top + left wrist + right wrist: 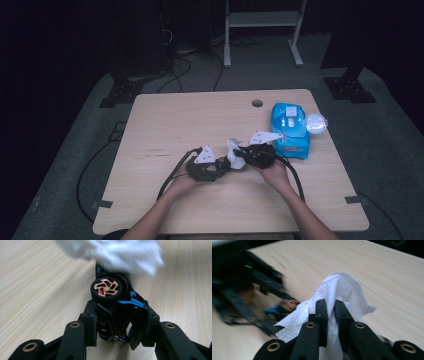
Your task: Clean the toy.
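Light wood-grain table (165, 120) w/ rounded corners, round cable hole (257, 103) near far edge, right of centre. Faint dark smudge/marks (156, 152) on the top, left of middle. Floor: grey carpet (390, 150), lit around the table, falling off to near-black at both sides & back. Behind table: white metal frame/stand (262, 30) w/ two legs & a low crossbar. Black base plates (349, 89) of stands at far right & far left (120, 92). Tangle of black cables (182, 62) on floor at back, one more looping along the table's left side (87, 175). Tape patches on carpet at near left (101, 204) & near right (352, 199). Room dim; the light falls on the table.
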The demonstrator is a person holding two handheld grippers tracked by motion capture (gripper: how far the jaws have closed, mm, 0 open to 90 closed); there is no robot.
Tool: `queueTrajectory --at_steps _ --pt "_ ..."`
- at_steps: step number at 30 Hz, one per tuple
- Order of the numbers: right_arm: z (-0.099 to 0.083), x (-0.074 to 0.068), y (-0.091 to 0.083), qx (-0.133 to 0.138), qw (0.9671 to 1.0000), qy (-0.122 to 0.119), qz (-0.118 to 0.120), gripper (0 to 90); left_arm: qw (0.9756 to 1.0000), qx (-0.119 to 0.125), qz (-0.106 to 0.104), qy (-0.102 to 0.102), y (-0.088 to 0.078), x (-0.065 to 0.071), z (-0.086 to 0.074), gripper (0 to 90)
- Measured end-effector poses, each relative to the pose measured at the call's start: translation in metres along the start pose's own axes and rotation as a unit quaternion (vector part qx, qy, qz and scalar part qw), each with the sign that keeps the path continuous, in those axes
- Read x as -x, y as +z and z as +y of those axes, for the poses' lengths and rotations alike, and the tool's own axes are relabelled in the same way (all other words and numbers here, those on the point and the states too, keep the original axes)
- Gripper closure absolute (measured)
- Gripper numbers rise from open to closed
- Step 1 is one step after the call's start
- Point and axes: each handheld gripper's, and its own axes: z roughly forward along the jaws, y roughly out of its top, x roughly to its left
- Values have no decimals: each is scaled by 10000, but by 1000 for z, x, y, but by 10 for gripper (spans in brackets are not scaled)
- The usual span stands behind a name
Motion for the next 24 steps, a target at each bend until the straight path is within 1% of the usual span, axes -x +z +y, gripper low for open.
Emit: queueTrajectory --at_steps 2,3,4,5,6,7,8,9,10,11,12,13,14,15,16,18,20,23,24 --pt "2 -11 8 63 9995 14 322 822 10000 -47 35 57 0 1 1 578" --pt "3 -16 12 85 9989 -18 455 822 9999 -49 40 83 0 2 1 578" --pt "5 -21 14 65 9987 -101 497 822 9999 -53 43 88 -1 2 1 578" --pt "5 -24 15 38 9988 -211 446 822 9999 -55 37 91 -1 1 0 577" --pt "6 -23 15 15 9987 -268 432 822 9999 -55 37 107 -1 1 1 578" --pt "6 -20 13 16 9989 -250 397 822 9999 -63 43 111 -1 2 1 578" --pt "5 -17 10 22 9993 -241 284 822 9999 -70 40 133 -1 2 1 578" --pt "5 -13 7 -22 9995 -296 109 822 9998 -77 45 149 -1 1 1 578" --pt "4 -6 1 -48 9994 -319 -106 822 9998 -81 40 149 -2 1 1 578" --pt "1 2 -4 -70 9993 -258 -262 823 9999 -87 29 135 -2 0 0 578" --pt "-2 10 -9 -70 9990 -255 -362 822 9999 -86 30 131 -3 0 0 578" --pt "-4 16 -13 0 9995 -122 -302 822 9999 -77 31 121 -2 0 -1 578" --pt "-6 22 -18 -46 9987 -40 -497 823 9999 -73 23 119 -2 0 -1 578" --pt "-7 25 -22 -43 9984 -8 -556 823 9999 -83 20 126 -2 -1 0 578" --pt "-8 28 -25 -88 9975 -20 -704 822 9999 -82 16 129 -2 -1 0 578" --pt "-11 30 -28 -31 9976 94 -684 823 9999 -86 21 134 -2 0 0 578" --pt "-12 24 -26 5 9981 114 -611 823 9999 -62 15 106 -2 -1 -1 577" --pt "-8 10 -16 35 9995 -44 -305 822 9999 -58 -4 90 -2 -2 -1 578" --pt "-6 8 -13 7 9995 -135 -272 821 9999 -70 -4 101 -2 -2 -1 577"
